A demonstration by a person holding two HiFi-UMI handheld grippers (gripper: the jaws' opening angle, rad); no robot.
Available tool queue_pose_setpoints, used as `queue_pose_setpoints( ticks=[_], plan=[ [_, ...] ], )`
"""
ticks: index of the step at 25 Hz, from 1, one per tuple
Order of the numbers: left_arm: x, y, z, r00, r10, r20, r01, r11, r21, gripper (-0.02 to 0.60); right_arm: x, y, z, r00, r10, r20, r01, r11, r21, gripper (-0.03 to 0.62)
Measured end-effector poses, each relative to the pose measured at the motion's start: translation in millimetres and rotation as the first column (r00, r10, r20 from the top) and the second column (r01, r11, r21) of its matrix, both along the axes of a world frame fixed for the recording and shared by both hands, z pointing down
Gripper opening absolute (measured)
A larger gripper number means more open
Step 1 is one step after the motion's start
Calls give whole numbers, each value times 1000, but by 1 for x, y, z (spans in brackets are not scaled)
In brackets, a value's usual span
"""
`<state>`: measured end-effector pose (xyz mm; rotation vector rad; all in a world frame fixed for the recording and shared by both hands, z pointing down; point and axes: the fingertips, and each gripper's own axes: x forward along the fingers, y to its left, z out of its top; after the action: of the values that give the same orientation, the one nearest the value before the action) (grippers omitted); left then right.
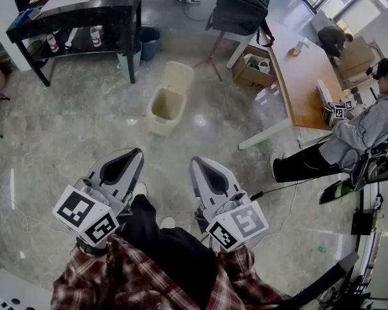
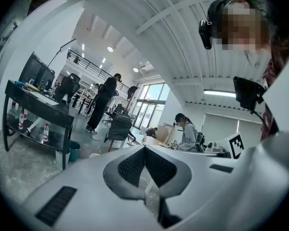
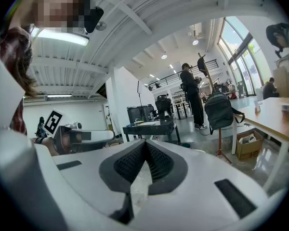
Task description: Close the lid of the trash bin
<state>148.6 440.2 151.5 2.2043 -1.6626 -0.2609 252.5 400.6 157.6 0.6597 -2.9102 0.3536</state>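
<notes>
A cream trash bin stands on the grey stone floor ahead of me, its lid swung up and back so the inside shows. My left gripper and right gripper are held close to my body, well short of the bin, tips pointing toward it. Both are shut with nothing between the jaws. In the left gripper view the left gripper has its dark pads meeting at the tip. The right gripper looks the same in the right gripper view.
A black desk with bottles beneath stands far left, a blue bucket beside it. A chair with a backpack, a cardboard box and a wooden table lie to the right, where a person sits.
</notes>
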Motion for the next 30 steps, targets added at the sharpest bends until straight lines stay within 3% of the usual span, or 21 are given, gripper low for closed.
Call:
queue_pose_setpoints(
  ticks=[6, 13, 22, 30],
  plan=[
    [-55, -47, 0, 998, 55, 4, -55, 999, 2, 12, -57, -49, -3, 999, 52, 8, -52, 999, 12, 12],
    [-101, -77, 12, 996, 86, -14, -87, 996, -32, 12, -88, -83, 14, 992, 120, -26, -121, 992, -29, 12],
    [-125, -143, 47, 995, 86, -48, -90, 992, -92, 12, -103, -147, 48, 988, 144, -64, -149, 985, -89, 13],
    [-143, -260, 43, 998, 44, -48, -47, 996, -81, 12, -124, -269, 46, 994, 88, -65, -93, 992, -82, 12]
  ],
)
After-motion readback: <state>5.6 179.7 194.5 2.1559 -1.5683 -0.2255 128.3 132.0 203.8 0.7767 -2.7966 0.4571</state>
